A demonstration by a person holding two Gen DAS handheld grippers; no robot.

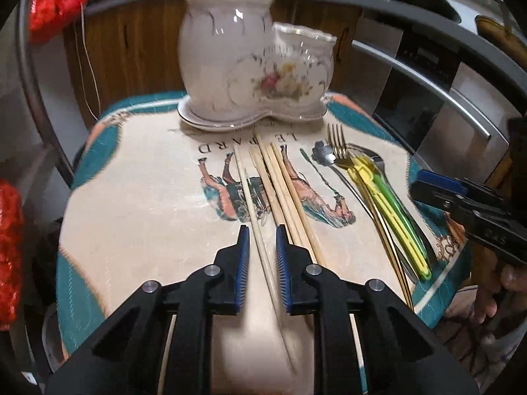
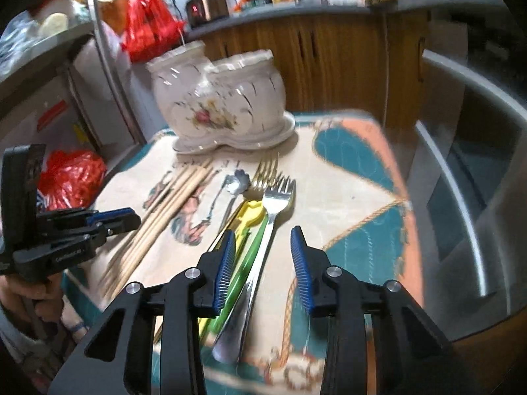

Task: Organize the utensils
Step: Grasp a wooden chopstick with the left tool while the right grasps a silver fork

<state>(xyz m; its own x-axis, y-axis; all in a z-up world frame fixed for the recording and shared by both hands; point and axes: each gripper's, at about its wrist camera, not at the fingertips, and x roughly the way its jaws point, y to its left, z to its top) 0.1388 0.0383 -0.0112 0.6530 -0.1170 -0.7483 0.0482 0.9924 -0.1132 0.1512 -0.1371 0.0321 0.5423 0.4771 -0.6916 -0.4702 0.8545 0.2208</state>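
Holder: the double ceramic holder [image 1: 250, 69] stands at the far edge of the bench [image 1: 138, 223]; whether anything is inside cannot be told.
Chopsticks: wooden chopsticks [image 1: 280, 191] lie loose mid-bench, running toward the near edge.
Cutlery: silver fork [image 2: 276, 197], gold fork [image 1: 337, 141], small spoon [image 1: 324, 158] and yellow and green plastic pieces [image 1: 388, 204] lie heaped toward the right edge.
Left gripper [image 1: 262, 240]: narrowly parted, straddling one pale chopstick [image 1: 250, 204], not yet clamped.
Right gripper [image 2: 263, 240]: wide, holding nothing, over the fork handle.
Progress: seemingly at the start; every visible utensil remains to be sorted.
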